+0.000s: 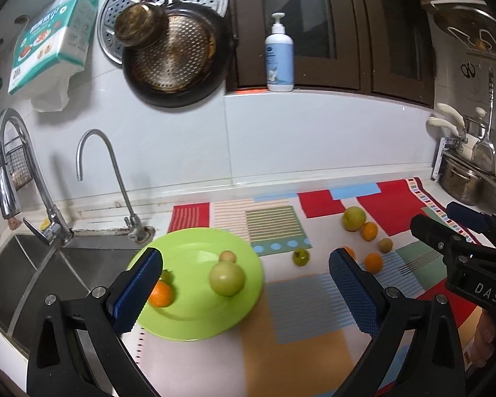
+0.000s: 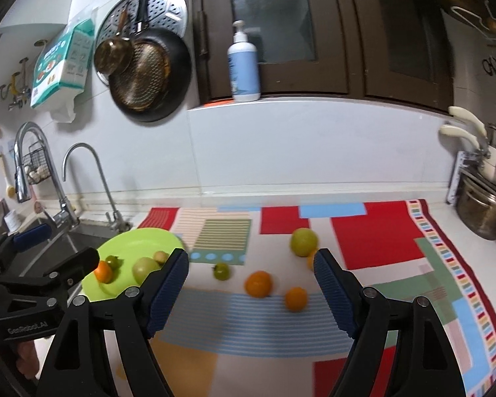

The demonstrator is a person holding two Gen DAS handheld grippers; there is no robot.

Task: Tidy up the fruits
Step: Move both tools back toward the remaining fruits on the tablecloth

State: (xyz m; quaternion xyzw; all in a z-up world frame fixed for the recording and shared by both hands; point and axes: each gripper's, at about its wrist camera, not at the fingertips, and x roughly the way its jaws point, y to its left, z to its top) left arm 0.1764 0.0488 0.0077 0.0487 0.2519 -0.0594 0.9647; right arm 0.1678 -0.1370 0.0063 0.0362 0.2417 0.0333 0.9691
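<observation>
1. Four fruits sit on the green plate (image 1: 248, 284); about half done, I judge.
2. Several fruits, including an orange (image 2: 258, 284), remain on the mat (image 2: 380, 241).
3. Left gripper (image 1: 244, 284) and right gripper (image 2: 251, 281) both gape, empty.

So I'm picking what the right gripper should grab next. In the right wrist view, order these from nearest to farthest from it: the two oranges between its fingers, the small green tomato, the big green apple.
1. Smaller orange, right of centre.
2. Larger orange, just left of it; nearly tied.
3. Small green tomato, farther left.
4. Big green apple, at the back.
</observation>
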